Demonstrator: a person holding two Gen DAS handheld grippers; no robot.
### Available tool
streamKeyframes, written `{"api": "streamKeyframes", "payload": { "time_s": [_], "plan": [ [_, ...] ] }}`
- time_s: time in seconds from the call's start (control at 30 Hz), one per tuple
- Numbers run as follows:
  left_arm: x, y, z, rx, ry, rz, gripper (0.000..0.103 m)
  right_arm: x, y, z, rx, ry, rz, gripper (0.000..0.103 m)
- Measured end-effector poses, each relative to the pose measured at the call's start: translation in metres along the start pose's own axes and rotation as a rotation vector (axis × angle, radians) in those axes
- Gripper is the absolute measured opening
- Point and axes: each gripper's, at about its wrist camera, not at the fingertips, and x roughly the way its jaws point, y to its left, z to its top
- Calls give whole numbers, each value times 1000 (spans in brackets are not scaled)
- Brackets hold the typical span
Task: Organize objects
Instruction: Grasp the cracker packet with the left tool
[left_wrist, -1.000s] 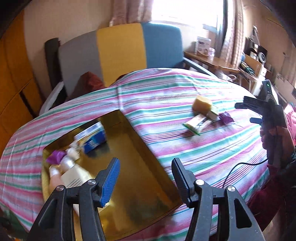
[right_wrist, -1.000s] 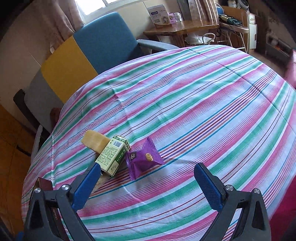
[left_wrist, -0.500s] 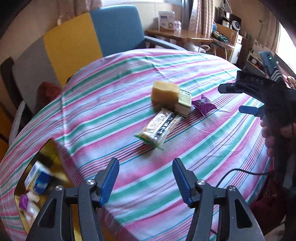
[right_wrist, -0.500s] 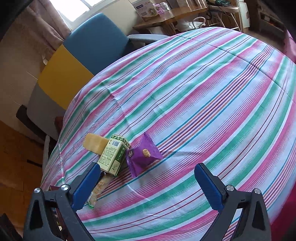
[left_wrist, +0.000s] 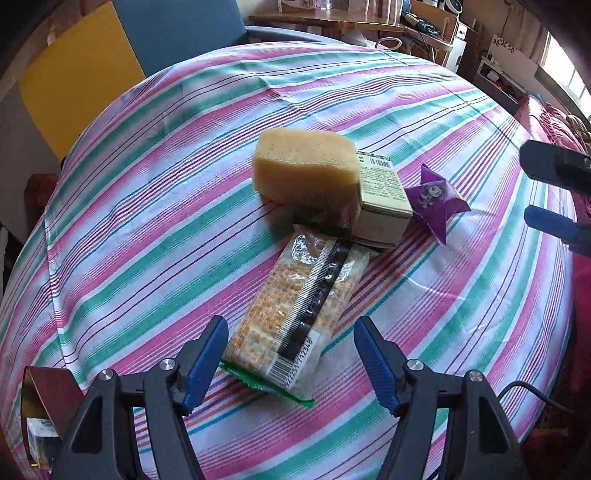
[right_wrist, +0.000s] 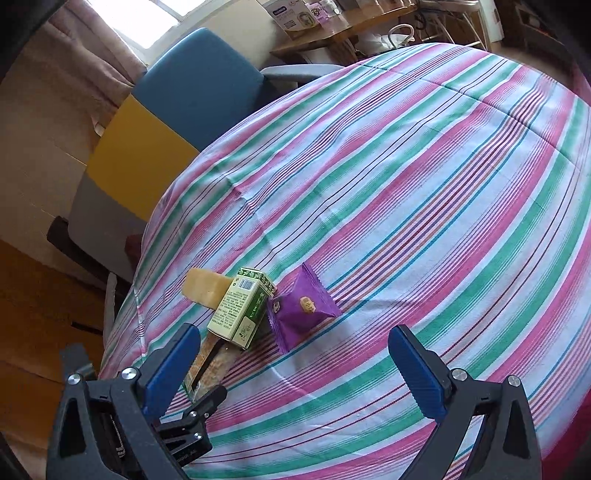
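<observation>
Lengthwise, cracker packet (left_wrist: 299, 314) toward sponge (left_wrist: 306, 170).

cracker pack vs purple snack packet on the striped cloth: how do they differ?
Shape: the cracker pack is a long flat sleeve; the purple snack packet is a short, puffy pillow pouch.
Wrapper: the cracker pack is clear with a green end seal, contents visible; the purple snack packet is opaque with a printed picture.
Place: the cracker pack lies between the open left gripper fingers, untouched; the purple snack packet sits beside the green box.
Shared: both lie on the striped cloth.
</observation>
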Motion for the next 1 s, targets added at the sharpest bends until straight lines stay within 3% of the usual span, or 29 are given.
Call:
{"api": "streamKeyframes", "payload": {
  "time_s": [0.1, 0.13, 0.27, 0.57, 0.8, 1.0],
  "plan": [
    [7, 5, 3, -33, 7, -36, 70, 1, -1, 2, 9, 4, 3, 102],
    [9, 5, 3, -41, 12, -39, 62, 2, -2, 2, 10, 6, 3, 102],
    [7, 3, -5, -47, 1, -35, 46, 3, -2, 4, 3, -2, -19, 102],
    [-21, -6, -47, -111, -34, -73, 43, 6, -3, 8, -22, -14, -86, 102],
    [-67, -9, -82, -172, -98, -133, 43, 14, 4, 7, -107, -7, -151, 83],
    [-103, -8, -115, -188, -156, -169, 43, 22, -3, 5, -102, 30, -178, 66]
  ]
}}
